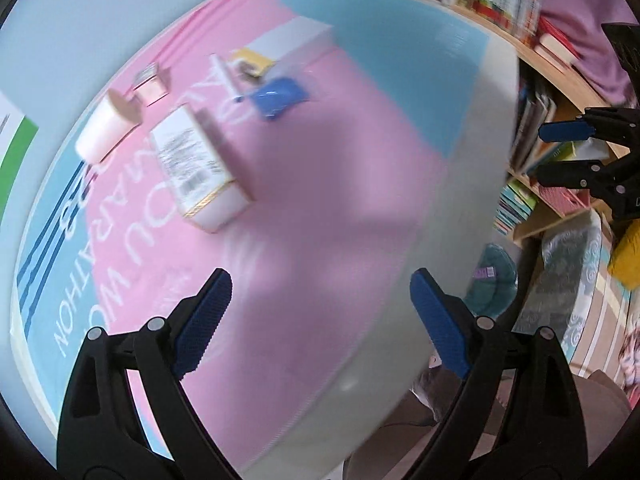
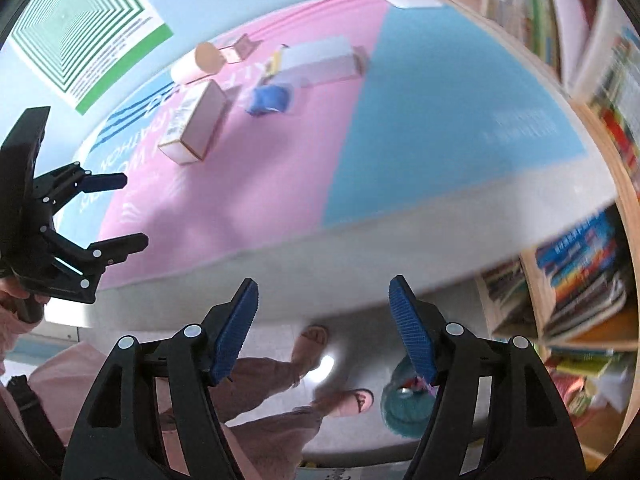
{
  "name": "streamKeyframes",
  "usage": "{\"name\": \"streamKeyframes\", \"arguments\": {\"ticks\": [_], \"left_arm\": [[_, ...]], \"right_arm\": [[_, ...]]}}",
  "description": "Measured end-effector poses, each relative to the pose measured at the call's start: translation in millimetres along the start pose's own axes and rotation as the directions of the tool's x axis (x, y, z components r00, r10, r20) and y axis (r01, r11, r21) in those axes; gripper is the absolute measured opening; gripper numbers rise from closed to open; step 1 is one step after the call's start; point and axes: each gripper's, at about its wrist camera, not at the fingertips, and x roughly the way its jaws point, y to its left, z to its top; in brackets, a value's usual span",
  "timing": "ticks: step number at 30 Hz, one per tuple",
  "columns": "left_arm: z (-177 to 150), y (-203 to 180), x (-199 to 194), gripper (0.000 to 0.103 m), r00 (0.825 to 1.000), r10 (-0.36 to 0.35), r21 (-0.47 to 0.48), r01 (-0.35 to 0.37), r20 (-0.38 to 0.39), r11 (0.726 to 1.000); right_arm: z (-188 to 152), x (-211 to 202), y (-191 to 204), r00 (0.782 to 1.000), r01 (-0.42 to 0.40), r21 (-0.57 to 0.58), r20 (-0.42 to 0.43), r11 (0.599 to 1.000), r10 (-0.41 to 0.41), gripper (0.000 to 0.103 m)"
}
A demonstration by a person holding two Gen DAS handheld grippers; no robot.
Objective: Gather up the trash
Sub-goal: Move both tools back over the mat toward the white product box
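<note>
Cartons (image 1: 200,168) on the table (image 2: 440,120) number two (both lying flat); each hand-held gripper (image 1: 320,320) (image 2: 324,328) gapes empty.

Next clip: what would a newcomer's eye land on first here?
The big pink-and-blue table cover fills both views. At its far end sits a huddle of trash: a white carton with a barcode, a pale cylinder tub lying on its side, and a crumpled blue wrapper. Both pairs of blue-padded fingers are open and empty, the left gripper and right gripper short of the pile.
</note>
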Motion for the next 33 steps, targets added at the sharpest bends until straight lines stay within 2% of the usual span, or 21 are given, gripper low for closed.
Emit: {"name": "streamKeyframes", "arguments": {"ticks": [10, 15, 19, 21, 25, 28, 33], "left_arm": [[6.1, 47.2, 10.1, 0.09, 1.0, 0.011, -0.128, -0.012, -0.008, 0.992], [15.8, 60.9, 21.6, 0.09, 0.999, 0.017, -0.213, -0.023, -0.027, 0.977], [32.0, 67.8, 33.8, 0.09, 0.997, 0.054, -0.293, -0.068, -0.056, 0.954], [38.9, 71.0, 37.4, 0.09, 0.997, 0.045, -0.335, -0.061, -0.058, 0.94], [55.9, 74.3, 50.1, 0.09, 0.993, 0.078, -0.4, -0.109, -0.092, 0.91], [64.4, 78.0, 54.9, 0.09, 0.99, 0.089, -0.464, -0.129, -0.108, 0.876], [69.9, 81.8, 65.0, 0.09, 0.983, 0.106, -0.53, -0.171, -0.152, 0.831]], "right_arm": [[56.8, 31.8, 31.1, 0.999, -0.034, -0.115, -0.035, 0.993, 0.031, 0.069], [91.5, 45.1, 21.3, 0.998, -0.042, -0.198, -0.06, 0.979, 0.031, 0.069], [127.3, 61.2, 8.5, 0.996, -0.045, -0.28, -0.084, 0.959, 0.023, 0.073], [149.4, 69.4, 1.1, 0.994, -0.063, -0.326, -0.1, 0.943, 0.032, 0.073], [187.4, 81.1, -8.3, 0.993, -0.072, -0.426, -0.117, 0.902, 0.024, 0.073], [211.2, 90.2, -11.5, 0.991, -0.084, -0.501, -0.132, 0.861, 0.02, 0.083], [240.9, 110.2, -7.8, 0.986, -0.122, -0.613, -0.163, 0.781, 0.026, 0.085]]}}
